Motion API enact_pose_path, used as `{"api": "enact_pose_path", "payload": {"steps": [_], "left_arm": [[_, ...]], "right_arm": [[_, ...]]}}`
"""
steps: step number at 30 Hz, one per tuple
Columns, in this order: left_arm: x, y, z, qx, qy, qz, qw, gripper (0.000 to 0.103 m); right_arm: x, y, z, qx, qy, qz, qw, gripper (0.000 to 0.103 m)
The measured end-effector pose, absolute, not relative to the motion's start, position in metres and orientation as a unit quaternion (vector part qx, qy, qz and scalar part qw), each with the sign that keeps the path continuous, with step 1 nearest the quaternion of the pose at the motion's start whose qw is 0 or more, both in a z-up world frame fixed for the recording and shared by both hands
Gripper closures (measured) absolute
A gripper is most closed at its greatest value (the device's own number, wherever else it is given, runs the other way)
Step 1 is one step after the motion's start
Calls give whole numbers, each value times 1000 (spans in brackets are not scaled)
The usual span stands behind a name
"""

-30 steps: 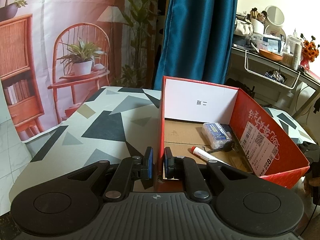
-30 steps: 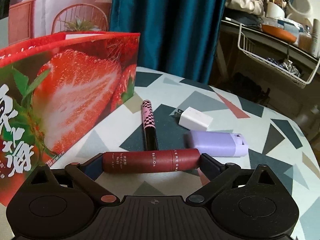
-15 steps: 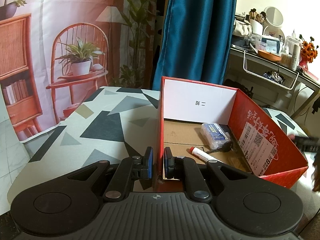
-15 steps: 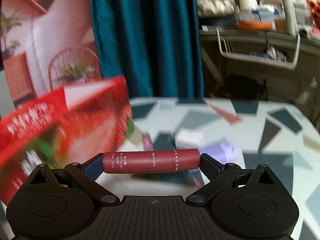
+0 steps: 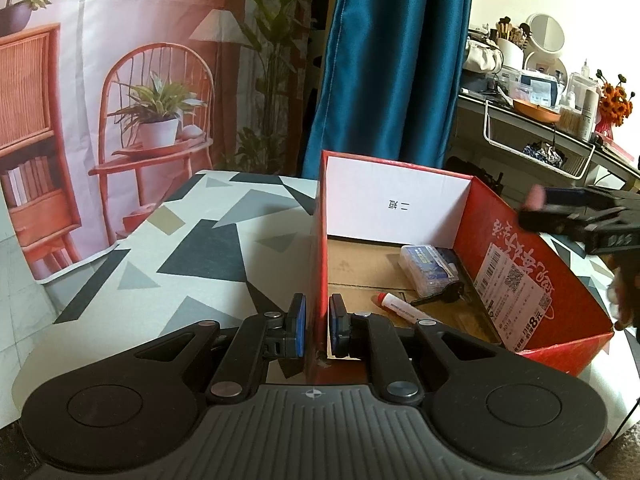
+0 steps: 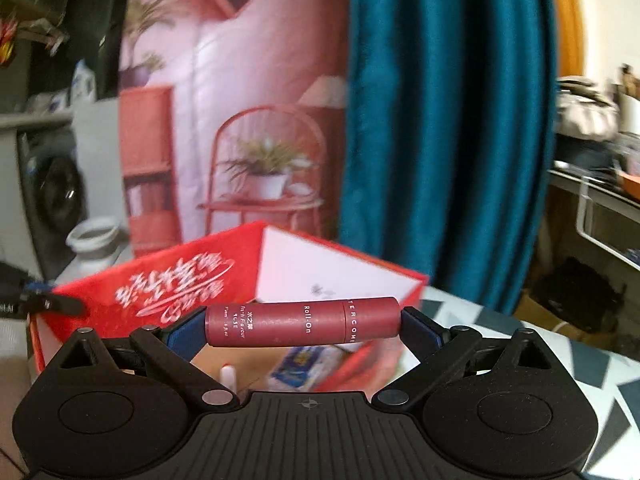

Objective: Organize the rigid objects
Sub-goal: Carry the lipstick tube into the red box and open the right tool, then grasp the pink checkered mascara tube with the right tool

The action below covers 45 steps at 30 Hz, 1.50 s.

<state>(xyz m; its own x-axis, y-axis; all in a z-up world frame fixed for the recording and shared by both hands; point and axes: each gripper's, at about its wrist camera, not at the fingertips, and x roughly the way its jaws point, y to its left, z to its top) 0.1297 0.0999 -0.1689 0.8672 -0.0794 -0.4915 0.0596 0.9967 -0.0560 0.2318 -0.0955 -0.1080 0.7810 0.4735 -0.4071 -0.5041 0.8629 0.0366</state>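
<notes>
A red cardboard box (image 5: 520, 264) stands open on the patterned table. My left gripper (image 5: 318, 320) is shut on its near left wall, one pad on each side. Inside lie a clear plastic case (image 5: 428, 274), a white marker with a red cap (image 5: 400, 306) and a black key (image 5: 444, 296). My right gripper (image 6: 303, 325) is shut on a dark red roll-on tube (image 6: 280, 320), held end to end and level, in the air above the box (image 6: 168, 288). In the left wrist view the right gripper (image 5: 538, 206) hovers over the box's right wall.
The table with the geometric cloth (image 5: 200, 248) stretches left of the box and shows again at the right (image 6: 560, 344). A blue curtain (image 5: 392, 80) and a printed backdrop (image 5: 120, 80) hang behind. A cluttered shelf with a wire basket (image 5: 536, 148) stands at the right.
My right gripper has lifted the roll-on tube off the table and swung left, above the box's right wall; it now shows in the left wrist view. The left gripper has kept still.
</notes>
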Motion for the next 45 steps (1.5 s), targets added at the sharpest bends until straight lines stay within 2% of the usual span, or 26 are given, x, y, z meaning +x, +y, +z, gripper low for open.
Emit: {"api": "enact_pose_path", "payload": {"steps": [14,24,30,34,37,39,41,45], "left_arm": [[130,101,-171,-23,252,-46,966,91],[129,102,-171,-32,250,-51,966,91],[128,102,-171,-34,249,-50,967,91],[129,103,-172,-37,250,-50,966,91],[129,102,-172,-38,249,-49,966,91],[129,102,-172,-38,249,-48,966,91],[129,101,-172,-37,250,-48,966,91],[129,101,-172,-37,249,-47,967,91]], "right_arm": [[233,-66,-123,-89,228,265,933,5],[231,-77,-123,-63,221,248,941,6],[222,-101,-117,-22,192,197,961,13],[216,-122,-120,10,181,151,972,25],[210,-140,-125,35,174,107,978,26],[209,-154,-134,54,181,76,979,26],[212,-166,-146,67,197,50,977,35],[221,-179,-173,72,243,18,967,42]]}}
